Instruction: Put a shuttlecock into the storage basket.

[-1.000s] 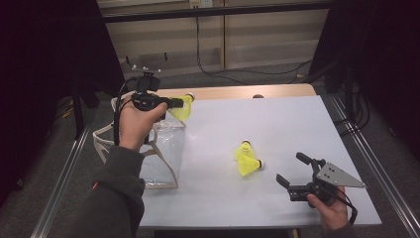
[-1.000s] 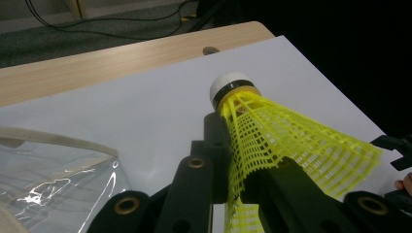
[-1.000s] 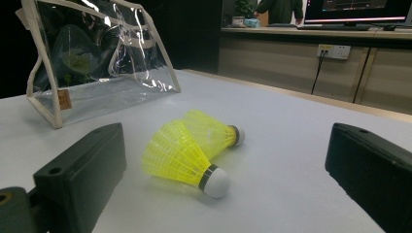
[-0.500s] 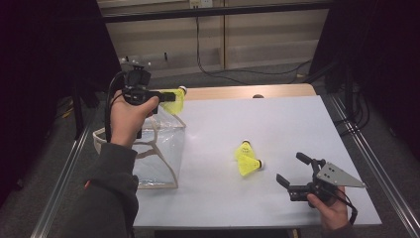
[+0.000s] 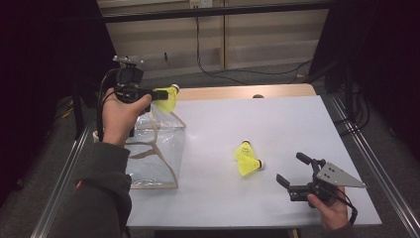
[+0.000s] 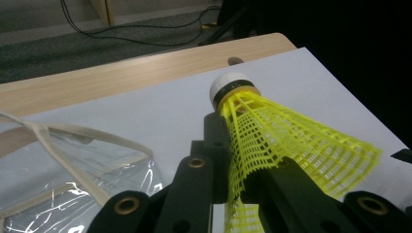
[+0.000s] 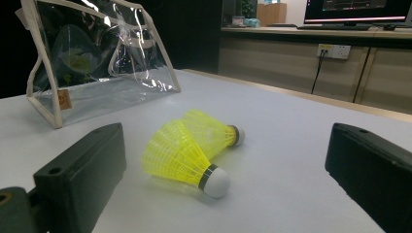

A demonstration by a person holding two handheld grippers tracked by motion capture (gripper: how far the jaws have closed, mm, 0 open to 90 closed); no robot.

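My left gripper [image 5: 161, 94] is shut on a yellow mesh shuttlecock [image 5: 168, 98], held in the air above the top opening of a clear plastic bag [image 5: 153, 148] at the table's left. In the left gripper view the jaws pinch the shuttlecock's [image 6: 291, 141] skirt, and its white cork points away from me. Two more yellow shuttlecocks [image 5: 243, 149] [image 5: 249, 166] lie touching in the middle of the white table. My right gripper [image 5: 289, 167] rests near the front right, open, with its jaws aimed at that pair [image 7: 180, 158] a short way off.
The clear bag [image 7: 97, 63] has beige trim and handles and stands upright near the left edge. A wooden strip [image 5: 237, 92] runs along the table's far side. Metal rails [image 5: 366, 153] flank the table, and cables lie on the floor beyond.
My left hand has carried the held shuttlecock a little to the left and upward over the bag. The right gripper and the two lying shuttlecocks have stayed put.
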